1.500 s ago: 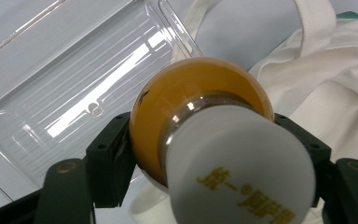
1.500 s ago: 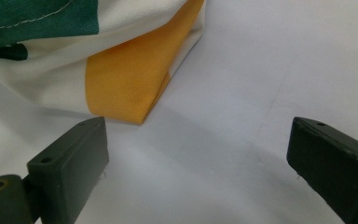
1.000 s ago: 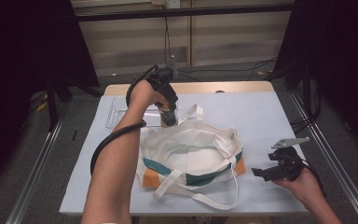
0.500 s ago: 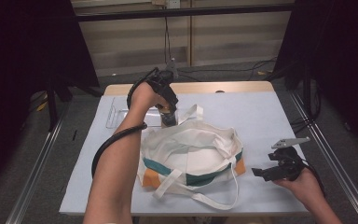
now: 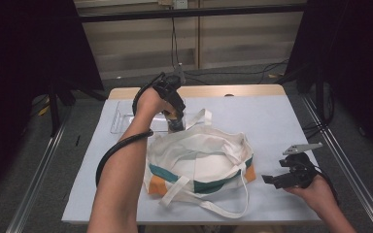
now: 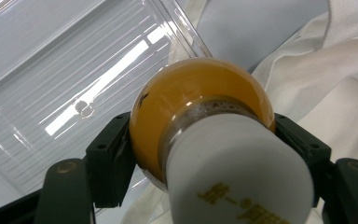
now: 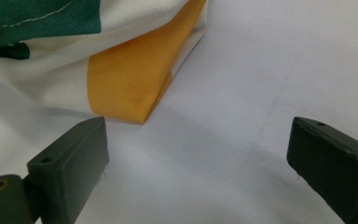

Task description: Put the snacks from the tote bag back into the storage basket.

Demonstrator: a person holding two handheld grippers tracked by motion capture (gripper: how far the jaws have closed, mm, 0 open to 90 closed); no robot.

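Pale blue cloth covers the worktop (image 5: 291, 121), where the left tool (image 6: 205, 154) pinches an orange bottle (image 6: 186, 107) with a white cap bearing unreadable gold characters, held above the clear tray (image 6: 51, 70) beside the tote bag (image 5: 199, 160). Its forearm stretches forward over the worktop. Near the bag's orange corner, the right tool (image 7: 196, 158) rests low, jaws spread wide and holding nothing.

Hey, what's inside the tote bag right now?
The tote bag lies open on the table, and only pale lining shows inside; its folds hide any deeper contents. The orange bottle is outside it, clamped in the left gripper by the bag's far rim.
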